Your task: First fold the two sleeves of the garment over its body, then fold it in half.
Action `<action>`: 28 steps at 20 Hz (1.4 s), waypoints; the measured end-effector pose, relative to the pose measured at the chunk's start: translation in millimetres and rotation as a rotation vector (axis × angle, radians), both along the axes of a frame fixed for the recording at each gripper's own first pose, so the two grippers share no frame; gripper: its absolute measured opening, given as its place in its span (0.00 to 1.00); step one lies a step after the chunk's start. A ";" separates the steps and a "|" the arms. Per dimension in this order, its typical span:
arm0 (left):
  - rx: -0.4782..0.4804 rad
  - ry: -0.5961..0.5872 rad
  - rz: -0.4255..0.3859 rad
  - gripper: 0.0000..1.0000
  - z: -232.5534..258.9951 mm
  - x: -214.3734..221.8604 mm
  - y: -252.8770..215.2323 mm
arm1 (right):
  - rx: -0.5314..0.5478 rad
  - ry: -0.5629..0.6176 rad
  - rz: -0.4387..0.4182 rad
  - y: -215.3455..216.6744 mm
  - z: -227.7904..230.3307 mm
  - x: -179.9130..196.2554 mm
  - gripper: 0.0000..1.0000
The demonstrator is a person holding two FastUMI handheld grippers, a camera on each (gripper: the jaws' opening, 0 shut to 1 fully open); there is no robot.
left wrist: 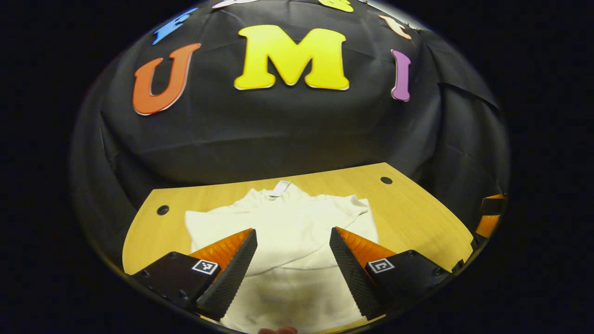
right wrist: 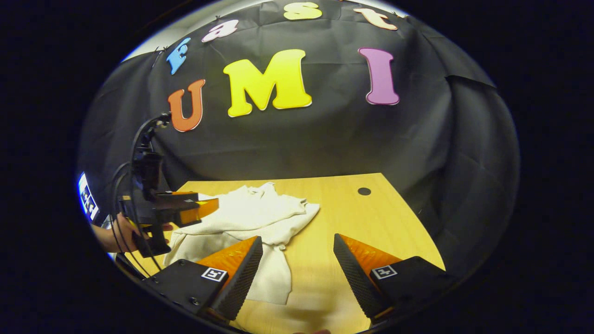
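Note:
A cream-white garment (left wrist: 287, 232) lies on the wooden table (left wrist: 417, 218), its collar and label toward the far edge and both sleeves folded across its body. In the left gripper view my left gripper (left wrist: 293, 239) hovers open above the garment's middle, nothing between its fingers. In the right gripper view the same garment (right wrist: 250, 220) lies left of centre, one sleeve end trailing toward the near edge. My right gripper (right wrist: 298, 246) stands open over bare table just right of that sleeve. The left gripper (right wrist: 204, 208), held by a hand (right wrist: 116, 232), is seen at the left above the garment.
Two round cable holes (left wrist: 386, 180) (left wrist: 162, 209) sit near the table's far corners. The black cloth wall rises directly behind the far edge. Bare wood (right wrist: 371, 222) stretches to the right of the garment.

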State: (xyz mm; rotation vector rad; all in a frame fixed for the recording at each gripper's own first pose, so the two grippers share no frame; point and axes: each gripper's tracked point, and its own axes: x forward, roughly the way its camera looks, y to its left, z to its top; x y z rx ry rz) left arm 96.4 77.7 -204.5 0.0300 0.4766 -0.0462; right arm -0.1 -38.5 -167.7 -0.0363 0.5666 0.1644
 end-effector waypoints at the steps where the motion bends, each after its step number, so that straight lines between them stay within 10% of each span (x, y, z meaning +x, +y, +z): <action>1: 0.002 0.014 0.032 1.00 -1.4 -10.5 15.3 | 0.000 0.016 0.011 6.8 -7.6 -1.5 0.94; 14: -0.095 0.417 0.104 1.00 -104.3 -168.8 82.5 | -0.069 0.386 -0.051 -16.8 -129.6 -63.4 0.94; 28: -0.380 0.540 0.076 0.92 -130.4 -159.1 44.0 | -0.065 0.579 -0.131 -2.7 -198.2 -88.2 0.97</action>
